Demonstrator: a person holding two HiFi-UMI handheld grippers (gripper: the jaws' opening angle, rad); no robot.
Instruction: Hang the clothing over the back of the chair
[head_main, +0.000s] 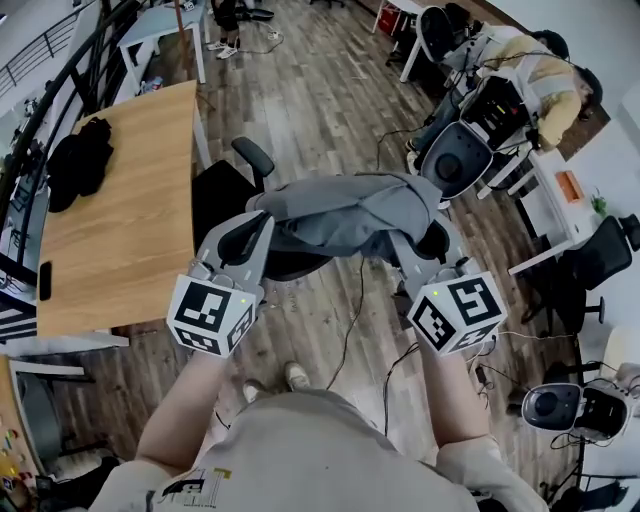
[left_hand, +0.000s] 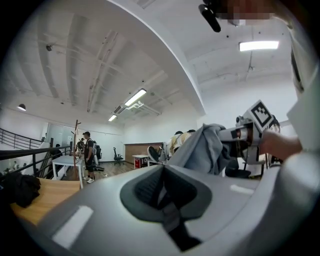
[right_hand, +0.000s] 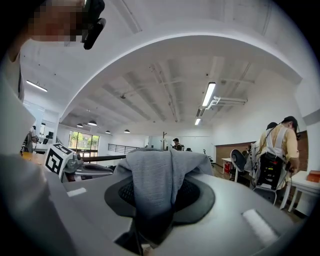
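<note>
A grey piece of clothing (head_main: 345, 212) hangs stretched between my two grippers, held up over a black office chair (head_main: 225, 200). The left gripper (head_main: 258, 225) grips its left end, and the fabric runs off to the upper right (left_hand: 200, 147) of the closed jaws (left_hand: 161, 176). The right gripper (head_main: 412, 245) is shut on the other end. There the cloth (right_hand: 155, 185) bunches over the pads and drapes across the jaw tips (right_hand: 157, 197). Both grippers point level. The chair's armrest (head_main: 252, 155) shows beyond the cloth, while its back is mostly hidden under the fabric.
A wooden table (head_main: 130, 220) stands at the left with a black garment (head_main: 75, 160) and a phone (head_main: 44, 280) on it. More office chairs (head_main: 455, 160) and a seated person (head_main: 545, 85) are at the right. Cables (head_main: 350, 330) trail across the wood floor.
</note>
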